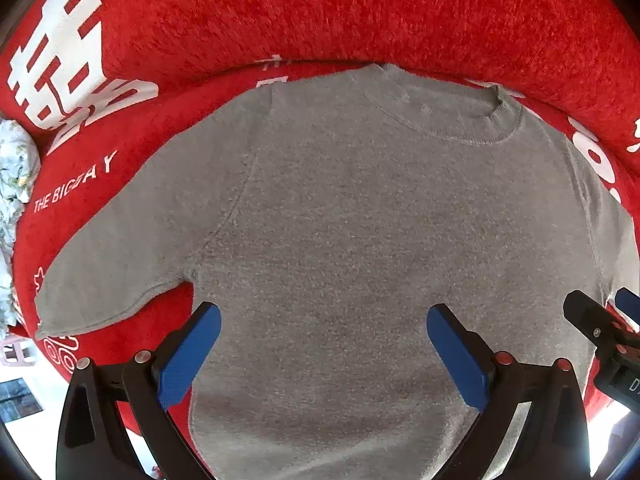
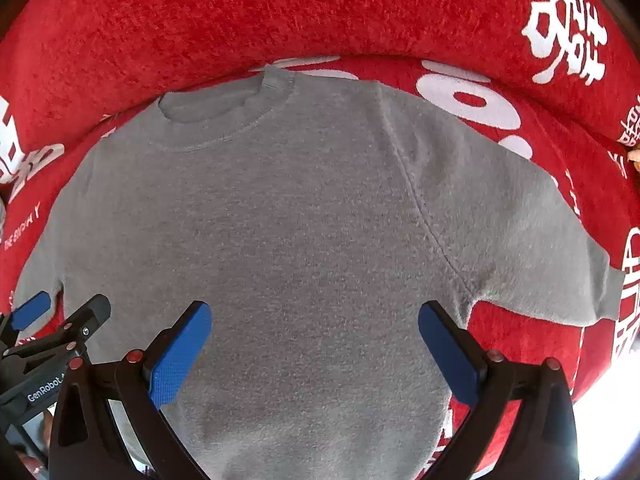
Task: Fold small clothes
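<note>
Hovering over grey sweater (image 1: 360,220), laid flat, front up, collar (image 1: 452,116) at far side, on red plush blanket (image 1: 320,12) w/ white lettering. Both sleeves spread out to the sides; left sleeve (image 1: 120,240) angled down-left, right sleeve (image 2: 520,240) down-right.

Left gripper (image 1: 324,340): jaws fully wide, nothing between pads, above lower-left body by the armpit. Right gripper (image 2: 314,336): same, spread wide, empty, above lower-right body.

Step, my read: first fold not begun. To do well: pinch each sleeve near cuff edge, take single layer only, avoid snagging blanket pile, fold inward across chest, keep side seams straight.

Containers: none in view. Pale patterned cloth (image 1: 14,184) at far left edge, unclear what.
</note>
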